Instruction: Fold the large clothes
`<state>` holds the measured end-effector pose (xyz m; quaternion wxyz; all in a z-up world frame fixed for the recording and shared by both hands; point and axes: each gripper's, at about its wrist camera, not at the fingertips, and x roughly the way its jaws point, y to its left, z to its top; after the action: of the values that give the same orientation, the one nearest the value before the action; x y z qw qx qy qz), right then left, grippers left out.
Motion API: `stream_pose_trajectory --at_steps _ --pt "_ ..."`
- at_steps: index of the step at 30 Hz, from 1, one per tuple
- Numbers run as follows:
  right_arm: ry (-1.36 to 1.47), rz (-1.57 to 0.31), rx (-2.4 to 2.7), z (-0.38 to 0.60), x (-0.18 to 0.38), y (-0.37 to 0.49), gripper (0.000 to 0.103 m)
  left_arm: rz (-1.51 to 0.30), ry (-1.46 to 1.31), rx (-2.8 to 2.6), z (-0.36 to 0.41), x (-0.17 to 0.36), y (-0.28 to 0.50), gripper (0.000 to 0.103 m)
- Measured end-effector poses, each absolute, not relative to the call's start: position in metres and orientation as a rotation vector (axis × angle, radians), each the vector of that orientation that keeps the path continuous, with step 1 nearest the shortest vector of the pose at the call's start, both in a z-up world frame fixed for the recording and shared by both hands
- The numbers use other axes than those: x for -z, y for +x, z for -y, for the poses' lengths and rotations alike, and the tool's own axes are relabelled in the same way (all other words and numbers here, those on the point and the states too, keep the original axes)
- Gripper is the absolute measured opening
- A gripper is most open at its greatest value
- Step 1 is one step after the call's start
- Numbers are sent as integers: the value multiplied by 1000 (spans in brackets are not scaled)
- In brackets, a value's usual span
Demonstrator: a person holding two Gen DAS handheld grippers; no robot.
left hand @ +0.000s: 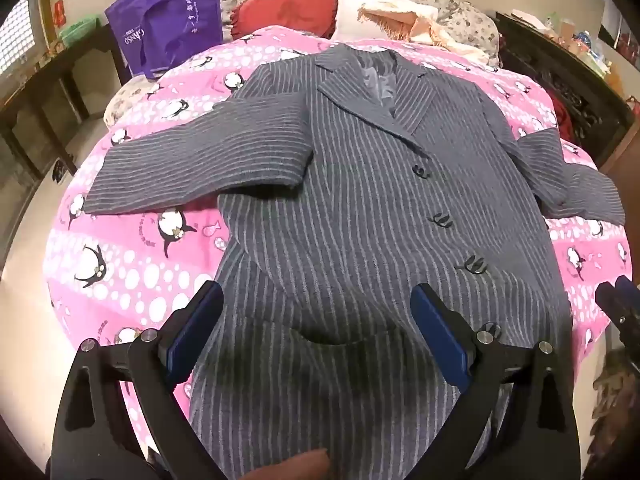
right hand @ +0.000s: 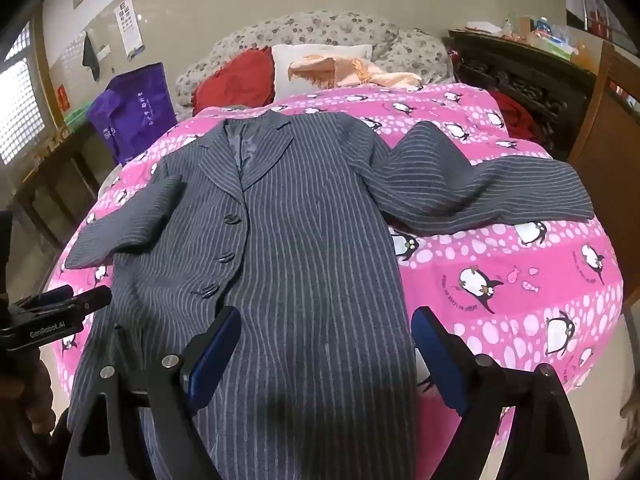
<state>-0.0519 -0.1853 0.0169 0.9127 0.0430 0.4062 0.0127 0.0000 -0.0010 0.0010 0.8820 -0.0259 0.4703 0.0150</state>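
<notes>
Right wrist view: left tongs (right hand: 86,300) read "GenRoboLAI".

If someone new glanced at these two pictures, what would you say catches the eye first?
A long grey pinstriped coat lies buttoned and spread flat down the middle of the bed, both sleeves out to the sides. Under it, the bright pink penguin blanket covers the bed. In the foreground both claws, left and right, hang open above the coat's lower part, gripping nothing.
</notes>
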Motion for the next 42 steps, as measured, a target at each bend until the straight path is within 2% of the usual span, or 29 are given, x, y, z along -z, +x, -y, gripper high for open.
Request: stream_pose_trajectory --at_steps 34,42 --pt "61 -848 -20 178 -12 -52 85 -1003 -57 -66 -1 13 3 95" --pt "11 -778 -43 169 -26 -59 86 -1002 -56 -67 1 15 3 95"
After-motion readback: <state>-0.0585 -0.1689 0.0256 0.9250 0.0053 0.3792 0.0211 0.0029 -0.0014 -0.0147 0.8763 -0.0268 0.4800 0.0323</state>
